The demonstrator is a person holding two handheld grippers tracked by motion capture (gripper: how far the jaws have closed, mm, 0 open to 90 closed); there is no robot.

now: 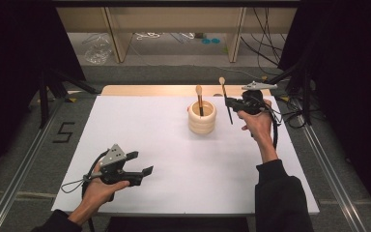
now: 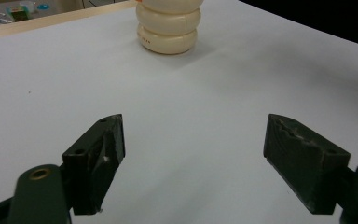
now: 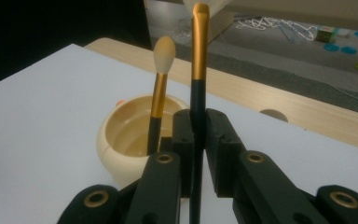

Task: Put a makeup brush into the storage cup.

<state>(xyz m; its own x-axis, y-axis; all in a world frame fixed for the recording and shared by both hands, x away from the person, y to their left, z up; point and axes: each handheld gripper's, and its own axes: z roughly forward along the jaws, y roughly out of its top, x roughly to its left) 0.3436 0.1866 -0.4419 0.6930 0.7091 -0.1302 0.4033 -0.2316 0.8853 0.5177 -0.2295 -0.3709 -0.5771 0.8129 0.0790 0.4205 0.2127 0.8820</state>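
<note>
Scene: white-topped table (image 1: 140, 145), cream ribbed holder cup of stacked rings (image 1: 202, 117) standing right of centre toward the far edge.
Held brush: slim make-up brush with black handle, gold ferrule and pale tip (image 3: 198, 70), pinched upright mid-handle by the right hand-held gripper (image 3: 196, 135), jaws pressed together on it; raised just right of the cup, clear of the table.
Brush in cup: second black-and-gold brush with a rounded cream head (image 3: 160, 88), standing inside the cup and leaning on the far rim.
Left hand-held gripper (image 2: 193, 154): jaws spread wide, nothing between them, resting low near the table's front-left, well apart from the cup.
Likely step: lowering of the held brush into the cup beside the first.
Risk, slip: thin round handle in a narrow pinch; likely to swivel or slide down if tilted on the way over.
Risk, rim strike: handle end below the jaws, hard to watch; a low approach likely to catch the rim and shove or tip the light cup, unbraced by the far-off left hand-held gripper.
Risk, collision: standing brush in the path; a knock likely to lever it out.
</note>
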